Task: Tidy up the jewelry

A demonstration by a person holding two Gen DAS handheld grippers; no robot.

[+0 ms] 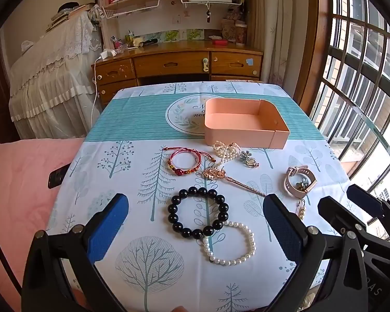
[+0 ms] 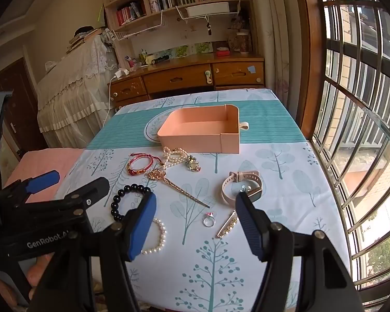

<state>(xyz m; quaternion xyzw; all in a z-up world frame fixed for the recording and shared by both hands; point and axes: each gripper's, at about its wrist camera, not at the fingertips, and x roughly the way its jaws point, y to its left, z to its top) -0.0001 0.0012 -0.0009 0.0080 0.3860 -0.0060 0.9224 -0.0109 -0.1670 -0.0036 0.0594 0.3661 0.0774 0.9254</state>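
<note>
Bookshelves and a wooden desk (image 1: 179,62) line the far wall behind a surface (image 1: 132,119) draped in a tree-print cloth. An empty peach tray (image 1: 244,127) sits toward its far side, and the jewelry lies spread between that tray and me. My left gripper (image 1: 195,231) hangs over the near edge with its jaws wide apart and nothing in them; between them, on the cloth, a black bead bracelet (image 1: 198,212) touches a white pearl bracelet (image 1: 230,244). Farther off lie a red cord bracelet (image 1: 185,161), a pearl strand (image 1: 226,150) just before the tray, and a gold hairpin (image 1: 231,179). My right gripper (image 2: 195,223) also hovers with jaws apart, holding nothing. On the cloth between them rest a silver ring (image 2: 208,219) and a gold pin (image 2: 227,225); a pink watch (image 2: 240,184) lies just beyond.
</note>
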